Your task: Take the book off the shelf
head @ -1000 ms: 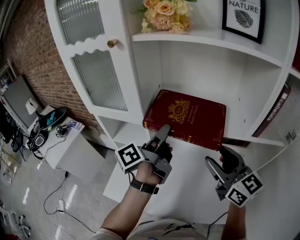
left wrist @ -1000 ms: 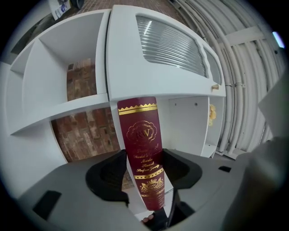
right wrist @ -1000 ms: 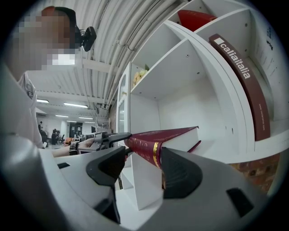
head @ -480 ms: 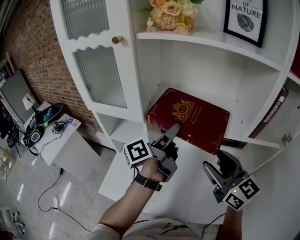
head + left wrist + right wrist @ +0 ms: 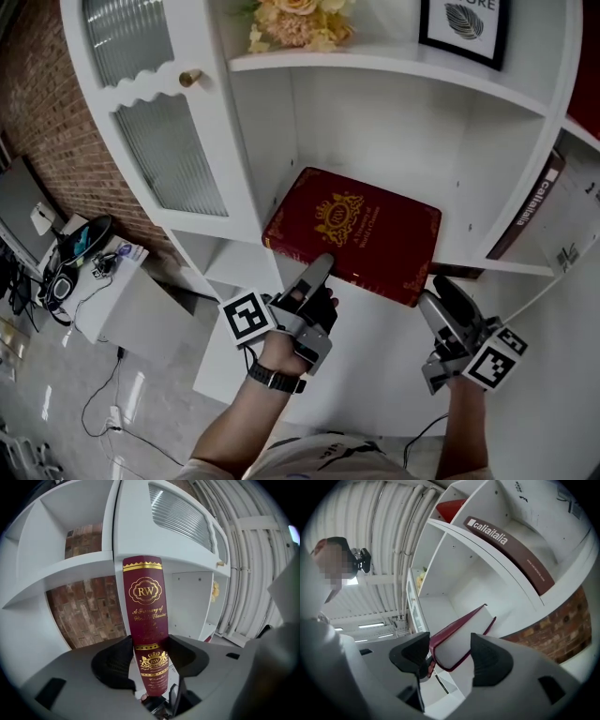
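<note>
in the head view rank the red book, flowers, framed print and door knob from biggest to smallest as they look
1. red book
2. flowers and framed print: about alike, and both are cut off by the top edge, so I won't rank them
3. door knob

Head view steeply down on shelf, both gripper views close along jaws, all share book.
</note>
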`<state>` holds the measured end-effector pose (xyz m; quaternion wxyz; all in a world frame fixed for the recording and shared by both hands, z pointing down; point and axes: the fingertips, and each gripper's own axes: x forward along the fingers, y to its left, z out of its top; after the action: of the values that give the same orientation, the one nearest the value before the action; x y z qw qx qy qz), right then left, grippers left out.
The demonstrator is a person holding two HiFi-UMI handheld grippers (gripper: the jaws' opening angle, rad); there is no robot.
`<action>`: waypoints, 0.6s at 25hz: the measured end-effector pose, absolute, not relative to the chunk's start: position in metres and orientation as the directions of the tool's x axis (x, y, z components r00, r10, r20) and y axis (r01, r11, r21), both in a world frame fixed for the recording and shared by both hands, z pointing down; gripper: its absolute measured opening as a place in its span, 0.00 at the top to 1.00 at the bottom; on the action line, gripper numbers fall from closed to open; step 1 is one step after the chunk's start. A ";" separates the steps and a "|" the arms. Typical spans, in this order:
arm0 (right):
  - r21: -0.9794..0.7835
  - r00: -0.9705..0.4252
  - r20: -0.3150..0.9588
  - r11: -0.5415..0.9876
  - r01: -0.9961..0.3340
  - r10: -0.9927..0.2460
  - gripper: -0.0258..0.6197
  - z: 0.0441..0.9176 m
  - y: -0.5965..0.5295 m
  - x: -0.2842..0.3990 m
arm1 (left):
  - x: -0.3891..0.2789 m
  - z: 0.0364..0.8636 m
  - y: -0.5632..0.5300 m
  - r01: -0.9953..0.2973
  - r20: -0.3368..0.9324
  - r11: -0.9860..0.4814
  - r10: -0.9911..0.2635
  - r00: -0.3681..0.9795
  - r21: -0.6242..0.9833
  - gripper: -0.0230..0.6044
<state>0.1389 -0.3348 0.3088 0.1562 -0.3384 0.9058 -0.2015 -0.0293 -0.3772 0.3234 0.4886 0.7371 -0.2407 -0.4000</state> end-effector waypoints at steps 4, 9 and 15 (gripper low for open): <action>-0.487 -0.745 -0.102 0.686 -0.541 -0.659 0.55 0.315 -0.341 0.123 | -0.029 0.326 -0.374 0.021 -0.355 -0.416 -0.746 0.563 0.909 0.58; -0.454 -0.768 -0.074 0.707 -0.542 -0.636 0.57 0.316 -0.332 0.115 | -0.031 0.327 -0.379 0.008 -0.355 -0.423 -0.751 0.557 0.906 0.52; -0.411 -0.800 -0.049 0.742 -0.529 -0.598 0.61 0.325 -0.319 0.109 | -0.027 0.332 -0.379 0.011 -0.335 -0.402 -0.748 0.572 0.916 0.43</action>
<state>0.1088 -0.3192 0.3253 0.0891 -0.3034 0.9290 -0.1921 -0.0274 -0.3790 0.3316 0.4872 0.7409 -0.2487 -0.3898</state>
